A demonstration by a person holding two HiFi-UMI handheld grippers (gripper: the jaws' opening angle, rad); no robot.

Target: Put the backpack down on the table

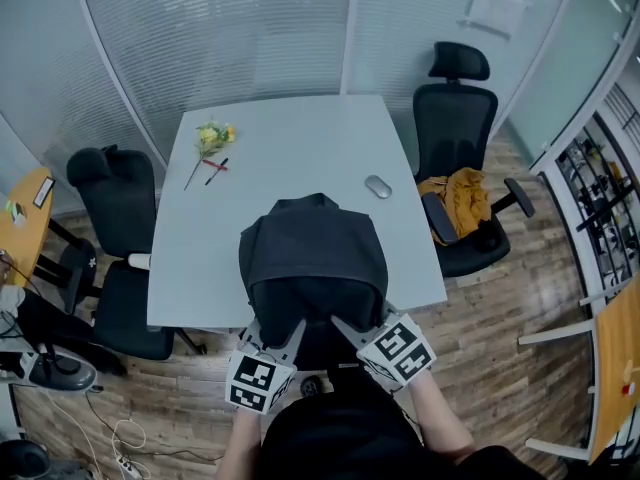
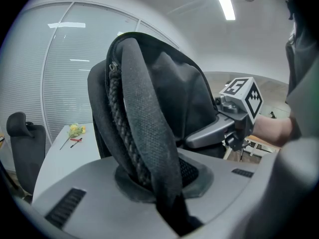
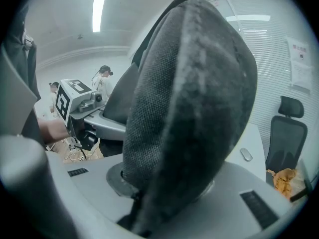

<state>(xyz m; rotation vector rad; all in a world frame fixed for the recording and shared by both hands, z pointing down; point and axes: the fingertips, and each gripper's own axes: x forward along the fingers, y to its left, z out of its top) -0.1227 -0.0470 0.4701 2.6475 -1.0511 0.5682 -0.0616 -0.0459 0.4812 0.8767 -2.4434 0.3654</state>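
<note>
A black backpack (image 1: 315,253) hangs between both grippers over the near edge of the white table (image 1: 290,138); I cannot tell whether its bottom touches the tabletop. My left gripper (image 1: 285,336) is shut on a padded shoulder strap (image 2: 144,128), with a braided cord beside it, at the bag's near left. My right gripper (image 1: 350,328) is shut on the other padded strap (image 3: 189,108) at the near right. The bag fills both gripper views and hides most of the table. Each gripper view shows the other gripper's marker cube beyond the bag.
On the table lie a yellow flower (image 1: 212,138), a red pen (image 1: 216,166) and a grey mouse (image 1: 378,186). Black office chairs stand at the left (image 1: 115,198) and right (image 1: 455,118); the right one holds a yellow cloth (image 1: 465,193). Glass walls close the back.
</note>
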